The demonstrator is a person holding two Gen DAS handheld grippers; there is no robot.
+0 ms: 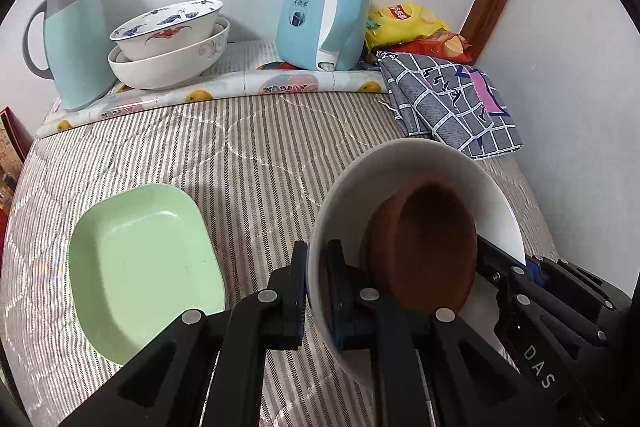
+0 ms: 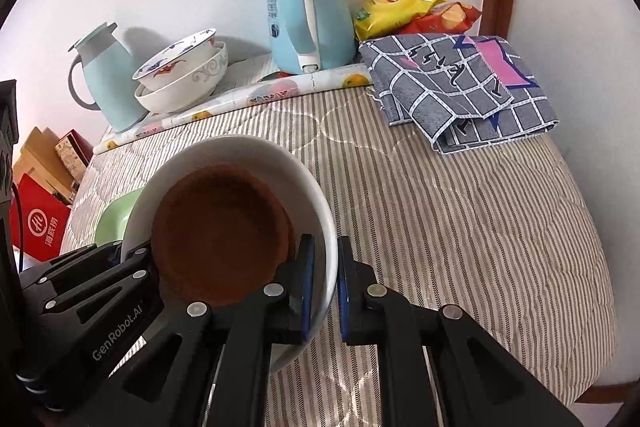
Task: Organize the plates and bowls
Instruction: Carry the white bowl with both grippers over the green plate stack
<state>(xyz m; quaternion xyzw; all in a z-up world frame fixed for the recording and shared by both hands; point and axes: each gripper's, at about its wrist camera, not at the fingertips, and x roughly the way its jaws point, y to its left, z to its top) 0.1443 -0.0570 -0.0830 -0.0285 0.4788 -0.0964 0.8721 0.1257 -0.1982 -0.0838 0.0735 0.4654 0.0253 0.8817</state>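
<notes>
A white bowl (image 1: 436, 163) with a brown dish (image 1: 424, 247) leaning inside it hangs above the striped quilt. My left gripper (image 1: 318, 291) is shut on its left rim, and my right gripper (image 2: 324, 283) is shut on the opposite rim of the same white bowl (image 2: 256, 151). The brown dish (image 2: 220, 231) sits tilted inside. Each gripper shows at the edge of the other's view. A pale green square plate (image 1: 144, 267) lies on the quilt to the left, partly hidden behind the bowl in the right wrist view. Two stacked patterned bowls (image 1: 172, 43) stand at the back.
Along the wall stand a light blue jug (image 1: 72, 39), a blue kettle (image 1: 324, 11) and snack bags (image 1: 412, 27) on a fruit-print mat (image 1: 280, 85). A grey checked cloth (image 1: 452, 103) lies folded at the back right. Red boxes (image 2: 40, 223) sit beyond the left edge.
</notes>
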